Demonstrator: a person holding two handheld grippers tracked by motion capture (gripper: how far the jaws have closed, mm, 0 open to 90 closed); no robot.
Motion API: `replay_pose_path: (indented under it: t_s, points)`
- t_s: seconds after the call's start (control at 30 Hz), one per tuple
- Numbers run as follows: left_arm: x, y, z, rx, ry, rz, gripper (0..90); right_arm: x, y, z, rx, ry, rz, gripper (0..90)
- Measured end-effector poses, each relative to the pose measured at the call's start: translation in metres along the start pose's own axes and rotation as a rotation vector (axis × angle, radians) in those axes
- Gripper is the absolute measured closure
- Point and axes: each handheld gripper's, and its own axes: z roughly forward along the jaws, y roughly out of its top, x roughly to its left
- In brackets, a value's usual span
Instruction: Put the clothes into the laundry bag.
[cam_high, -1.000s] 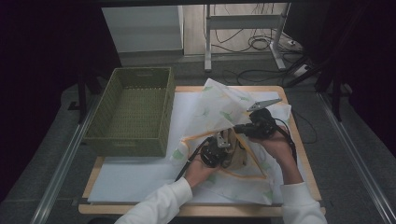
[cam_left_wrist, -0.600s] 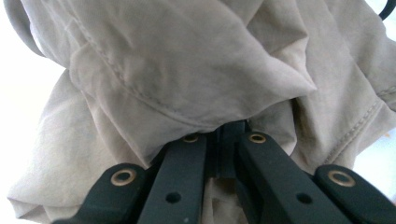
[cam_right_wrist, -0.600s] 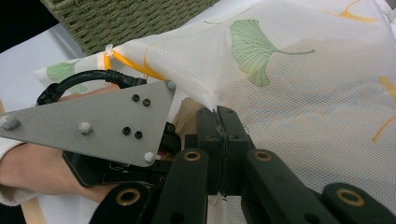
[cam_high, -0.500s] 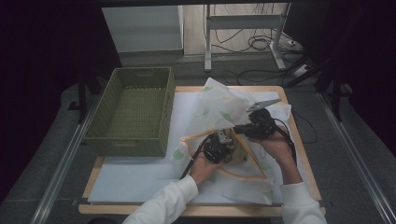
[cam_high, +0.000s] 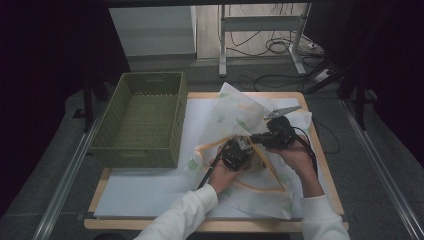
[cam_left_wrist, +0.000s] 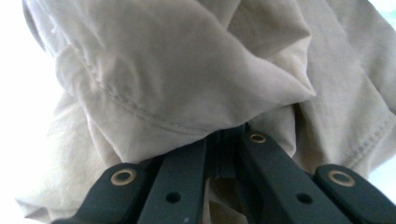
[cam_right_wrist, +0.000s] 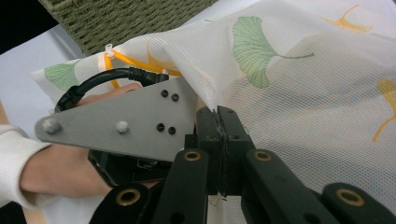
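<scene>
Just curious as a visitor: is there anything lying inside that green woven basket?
No, the high view shows the green woven basket with only its bare woven bottom, nothing in it.

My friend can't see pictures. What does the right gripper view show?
The right gripper is shut on a white mesh bag printed with green and yellow leaves. Beside it, a hand holds the left gripper, with a green woven basket behind.

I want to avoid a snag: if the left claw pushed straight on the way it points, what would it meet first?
The beige cloth: the left claw, already shut on its fold, would just push deeper into it.
</scene>
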Motion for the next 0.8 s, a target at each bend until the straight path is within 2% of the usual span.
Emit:
replay_pose_path:
  t_s: [0.23, 0.33, 0.63, 0.77, 0.8]
  points:
    - [-0.002, 0.000, -0.003, -0.006, -0.023, -0.004, 89.7, -0.002, 0.000, -0.001, -0.003, 0.005, 0.008, 88.9]
    - [-0.003, 0.000, -0.007, -0.004, -0.041, 0.008, 89.7, -0.002, -0.001, -0.001, -0.003, 0.002, 0.008, 88.9]
    - [-0.009, -0.008, -0.031, -0.025, -0.150, 0.003, 89.6, -0.003, -0.001, -0.001, -0.004, -0.001, 0.011, 88.9]
    - [-0.013, -0.014, -0.040, -0.042, -0.245, -0.029, 89.6, -0.004, -0.001, -0.001, -0.004, -0.002, 0.015, 88.8]
    - [-0.013, -0.014, -0.040, -0.042, -0.245, -0.029, 89.6, -0.005, -0.002, -0.001, -0.003, -0.002, 0.016, 88.9]
